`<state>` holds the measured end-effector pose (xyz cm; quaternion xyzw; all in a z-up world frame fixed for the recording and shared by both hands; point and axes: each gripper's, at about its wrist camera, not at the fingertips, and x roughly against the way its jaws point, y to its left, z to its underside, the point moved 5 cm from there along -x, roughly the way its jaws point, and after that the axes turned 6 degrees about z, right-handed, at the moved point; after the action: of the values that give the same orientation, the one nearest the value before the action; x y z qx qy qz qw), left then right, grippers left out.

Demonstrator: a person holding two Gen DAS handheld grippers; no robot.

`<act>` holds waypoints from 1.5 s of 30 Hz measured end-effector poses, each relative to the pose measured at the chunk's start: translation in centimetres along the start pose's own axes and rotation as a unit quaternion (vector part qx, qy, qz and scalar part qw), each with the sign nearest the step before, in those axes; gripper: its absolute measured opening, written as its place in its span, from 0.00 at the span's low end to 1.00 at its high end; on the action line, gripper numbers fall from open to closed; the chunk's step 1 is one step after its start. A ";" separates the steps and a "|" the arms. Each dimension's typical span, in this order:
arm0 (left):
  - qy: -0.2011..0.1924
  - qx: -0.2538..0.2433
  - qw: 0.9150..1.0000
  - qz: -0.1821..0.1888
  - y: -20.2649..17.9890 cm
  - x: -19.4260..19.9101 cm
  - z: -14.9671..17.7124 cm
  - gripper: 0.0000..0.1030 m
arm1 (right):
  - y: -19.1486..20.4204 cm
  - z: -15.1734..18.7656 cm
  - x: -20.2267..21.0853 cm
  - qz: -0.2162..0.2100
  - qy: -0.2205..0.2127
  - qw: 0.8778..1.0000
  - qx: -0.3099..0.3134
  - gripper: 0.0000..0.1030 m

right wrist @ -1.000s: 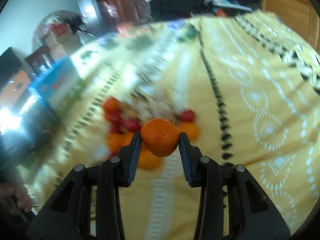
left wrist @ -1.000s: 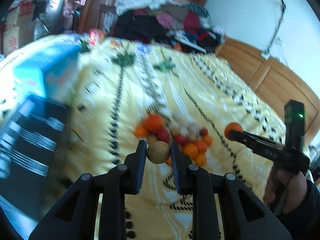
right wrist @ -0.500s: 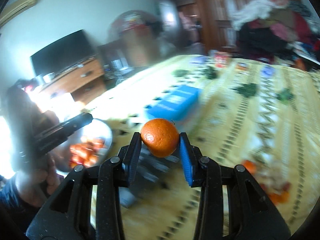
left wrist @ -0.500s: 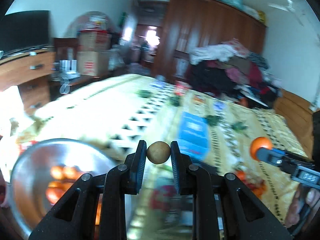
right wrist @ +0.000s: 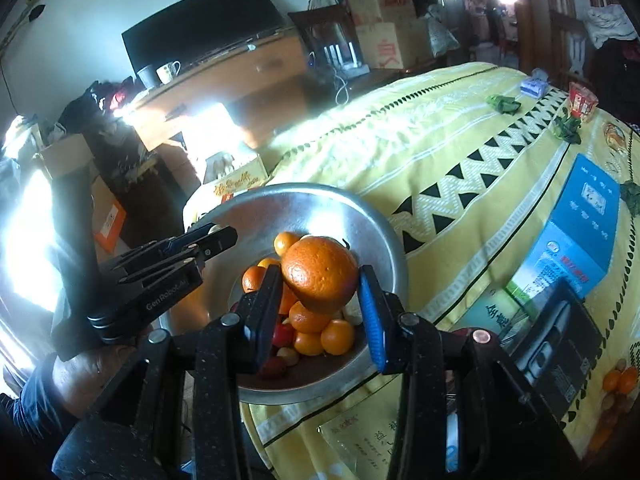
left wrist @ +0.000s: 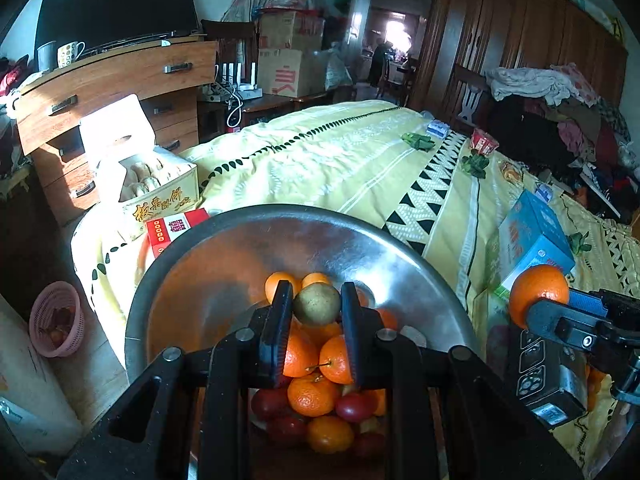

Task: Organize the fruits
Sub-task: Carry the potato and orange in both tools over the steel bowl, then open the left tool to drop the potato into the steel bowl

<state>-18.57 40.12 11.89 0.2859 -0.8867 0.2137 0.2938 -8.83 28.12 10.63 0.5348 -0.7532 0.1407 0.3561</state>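
My left gripper [left wrist: 316, 306] is shut on a small brownish-green round fruit [left wrist: 317, 305] and holds it above a metal bowl [left wrist: 224, 264]. The bowl holds several oranges [left wrist: 312, 394] and small red fruits [left wrist: 354, 406]. My right gripper [right wrist: 318, 280] is shut on a large orange [right wrist: 320, 274] and holds it over the same bowl [right wrist: 320, 208]. The right gripper also shows in the left wrist view [left wrist: 538, 298], at the bowl's right. The left gripper shows in the right wrist view [right wrist: 220, 238], at the bowl's left rim.
The bowl sits at the corner of a bed with a yellow patterned cover [left wrist: 360, 168]. A blue box [left wrist: 532, 236] and a dark box [right wrist: 556, 344] lie to the right. A cardboard snack box [left wrist: 156, 188] and a red packet [left wrist: 176, 228] lie behind the bowl. Loose fruits [right wrist: 618, 380] remain at far right.
Both grippers have swung from the loose fruit pile on the bed over to the metal bowl, each still holding its fruit, and now hover over it.
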 end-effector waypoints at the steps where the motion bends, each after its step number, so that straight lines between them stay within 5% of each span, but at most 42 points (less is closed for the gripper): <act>1: 0.003 0.001 1.000 0.000 0.2 -0.2 0.1 0.23 | 0.2 0.0 -0.1 0.000 0.003 1.000 0.001 0.38; 45: 0.022 0.002 1.000 -0.011 1.0 -1.3 0.6 0.23 | 2.3 0.6 -3.8 -0.002 0.042 0.999 0.008 0.39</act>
<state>-18.58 41.04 10.36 0.2919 -0.8765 0.2182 0.3147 -10.50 31.39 8.00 0.5330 -0.7352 0.1683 0.3835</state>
